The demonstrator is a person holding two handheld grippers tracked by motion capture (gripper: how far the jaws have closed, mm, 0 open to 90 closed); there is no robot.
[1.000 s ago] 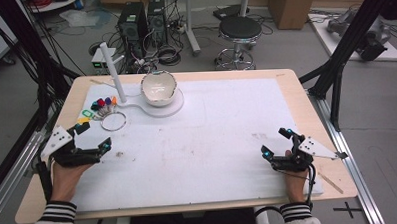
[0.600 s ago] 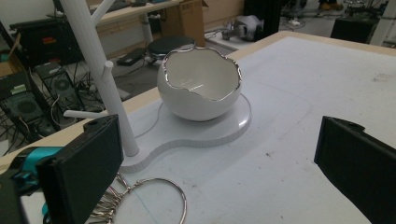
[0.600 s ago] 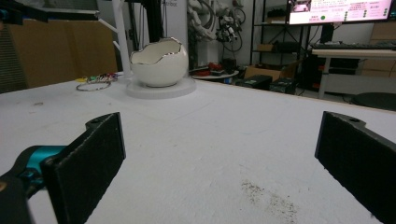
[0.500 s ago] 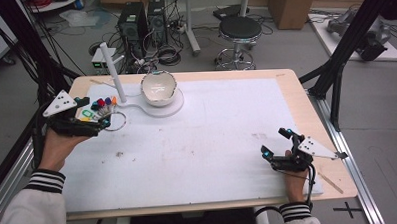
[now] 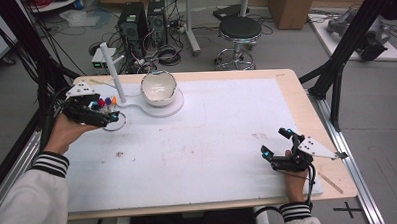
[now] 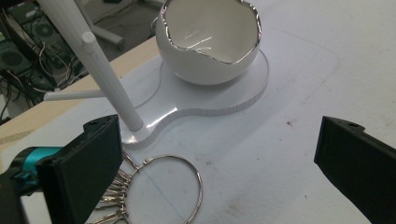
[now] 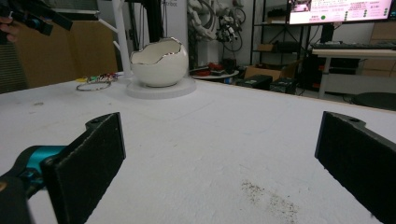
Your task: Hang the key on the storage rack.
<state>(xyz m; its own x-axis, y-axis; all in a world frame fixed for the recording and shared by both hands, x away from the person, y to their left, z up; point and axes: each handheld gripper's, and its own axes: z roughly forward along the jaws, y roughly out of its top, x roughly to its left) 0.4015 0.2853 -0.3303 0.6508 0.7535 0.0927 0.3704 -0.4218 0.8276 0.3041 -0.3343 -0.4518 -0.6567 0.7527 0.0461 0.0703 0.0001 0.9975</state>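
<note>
A large metal key ring [image 6: 173, 186] with several coloured keys [image 5: 106, 101] lies on the white mat at the far left, beside a white stand [image 5: 156, 109]. The stand has an upright peg post [image 6: 112, 84] and carries a white egg-shaped bowl [image 5: 158, 87] with a silver rim. My left gripper [image 5: 104, 114] hovers open just over the key ring, with nothing between its jaws [image 6: 215, 172]. My right gripper [image 5: 275, 142] rests open and empty near the front right of the mat; along its jaws [image 7: 219, 168] I see the bowl [image 7: 159, 63] far off.
The white mat [image 5: 212, 141] covers most of the wooden table [image 5: 306, 108]. A faint dirty patch [image 7: 271, 200] marks the mat ahead of the right gripper. Computers, cables and a stool [image 5: 238, 30] stand on the floor beyond the far edge.
My left gripper has travelled from the front left of the table forward to the key ring by the stand. The right gripper has stayed put.
</note>
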